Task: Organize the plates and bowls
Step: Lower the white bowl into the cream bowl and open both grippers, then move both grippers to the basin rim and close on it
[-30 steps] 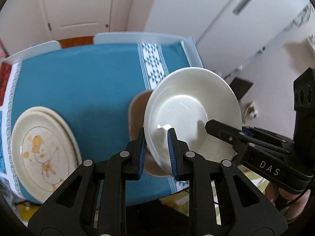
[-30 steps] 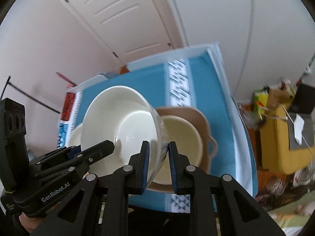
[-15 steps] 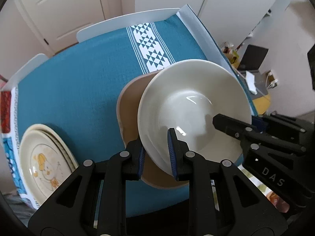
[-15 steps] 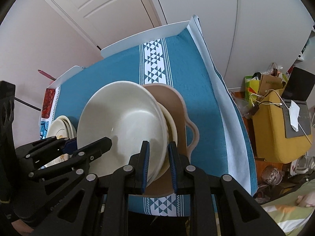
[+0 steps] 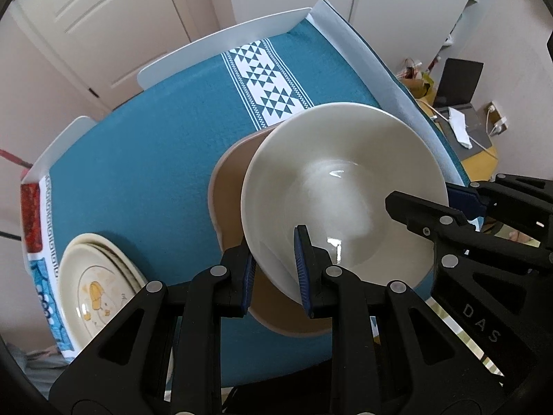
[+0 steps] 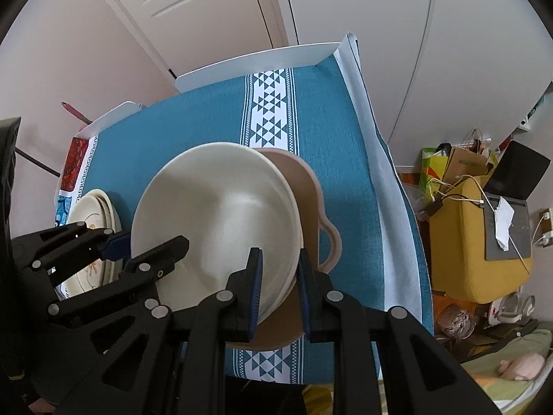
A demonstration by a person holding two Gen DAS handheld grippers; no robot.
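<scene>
white bowl (image 5: pixel 345 186) over teal tablecloth (image 5: pixel 155 159), near white door (image 6: pixel 193 10).

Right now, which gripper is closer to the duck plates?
Left. The left gripper, clamped on the white bowl, sits beside the duck plates; the right gripper holds the bowl's far rim.

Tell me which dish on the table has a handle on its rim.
The tan dish under the white bowl: a loop handle juts from its right side. The white bowl and the stacked duck plates have plain round rims.

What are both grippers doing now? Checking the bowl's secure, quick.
Left gripper: shut on the bowl rim.
Right gripper: shut on the bowl's opposite rim.
</scene>
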